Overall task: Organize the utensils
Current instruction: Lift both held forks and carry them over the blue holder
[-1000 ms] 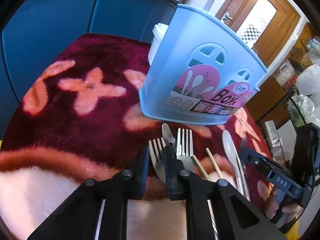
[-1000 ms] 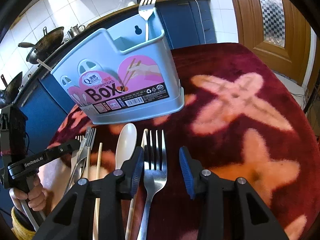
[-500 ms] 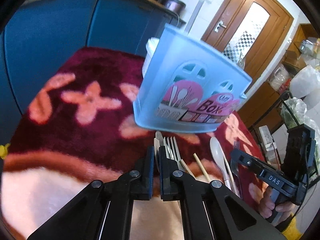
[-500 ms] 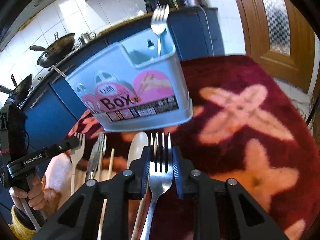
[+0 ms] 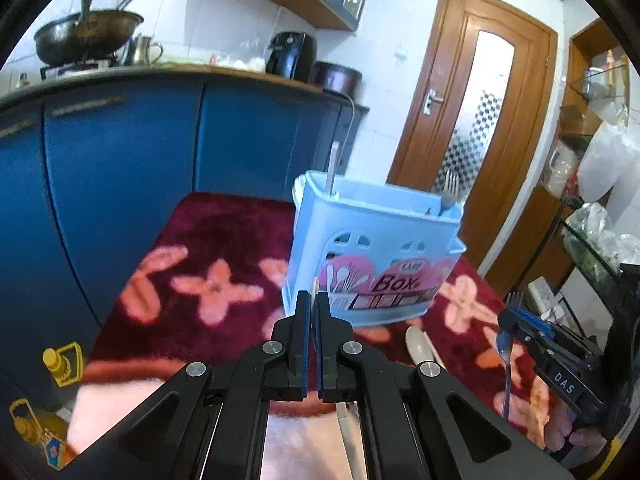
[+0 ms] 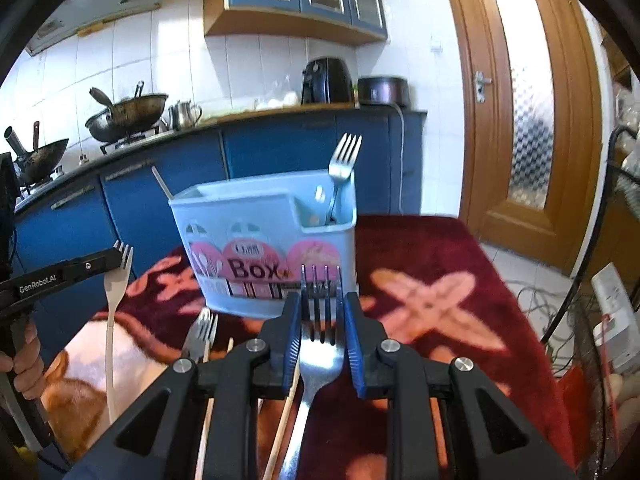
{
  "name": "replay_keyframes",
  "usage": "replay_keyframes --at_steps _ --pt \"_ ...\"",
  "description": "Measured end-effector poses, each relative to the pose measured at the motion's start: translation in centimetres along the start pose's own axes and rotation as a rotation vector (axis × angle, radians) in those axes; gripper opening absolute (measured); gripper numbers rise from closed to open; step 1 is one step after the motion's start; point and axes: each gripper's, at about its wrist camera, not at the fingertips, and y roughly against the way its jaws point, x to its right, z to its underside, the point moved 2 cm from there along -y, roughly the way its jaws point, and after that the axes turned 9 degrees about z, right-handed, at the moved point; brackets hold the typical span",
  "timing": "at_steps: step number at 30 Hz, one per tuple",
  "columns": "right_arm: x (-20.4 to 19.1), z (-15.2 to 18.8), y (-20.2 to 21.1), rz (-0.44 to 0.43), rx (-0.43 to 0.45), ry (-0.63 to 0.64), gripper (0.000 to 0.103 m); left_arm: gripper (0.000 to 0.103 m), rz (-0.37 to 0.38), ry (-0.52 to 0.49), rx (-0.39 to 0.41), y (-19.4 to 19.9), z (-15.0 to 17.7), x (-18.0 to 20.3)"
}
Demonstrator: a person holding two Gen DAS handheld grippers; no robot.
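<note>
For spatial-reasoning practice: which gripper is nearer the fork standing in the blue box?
Right. The right gripper faces the standing fork; the left gripper is off the opposite end of the box.

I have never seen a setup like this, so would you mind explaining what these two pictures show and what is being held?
A person holds a hand-held gripper in each hand; a fisheye camera on each looks forward along its fingers. In the left view, the left hand-held gripper is shut on a pale plastic fork, seen better from the right view. The right hand-held gripper is shut on a metal fork. Ahead stands a blue utensil box on a red patterned cloth, with chopsticks, another fork and a spoon lying loose.
</note>
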Motion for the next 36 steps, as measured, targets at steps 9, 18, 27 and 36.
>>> replay_keyframes --at_steps 9,18,27,36 --pt "0.6 -2.4 2.5 0.03 0.107 -0.034 0.021 0.001 0.004 -0.028 0.085 2.8 -1.8 1.4" --pt "0.7 -5.7 3.4 0.073 0.193 -0.021 0.005 0.001 0.001 -0.085 0.16 4.1 -4.7 3.1" --pt "0.5 -9.6 4.1 0.103 0.259 0.023 0.004 0.001 -0.011 -0.148 0.224 4.2 -7.7 5.0" --pt "1.1 -14.4 4.3 0.184 0.33 0.059 0.004 0.001 -0.068 -0.189 0.31 3.2 -12.8 5.8"
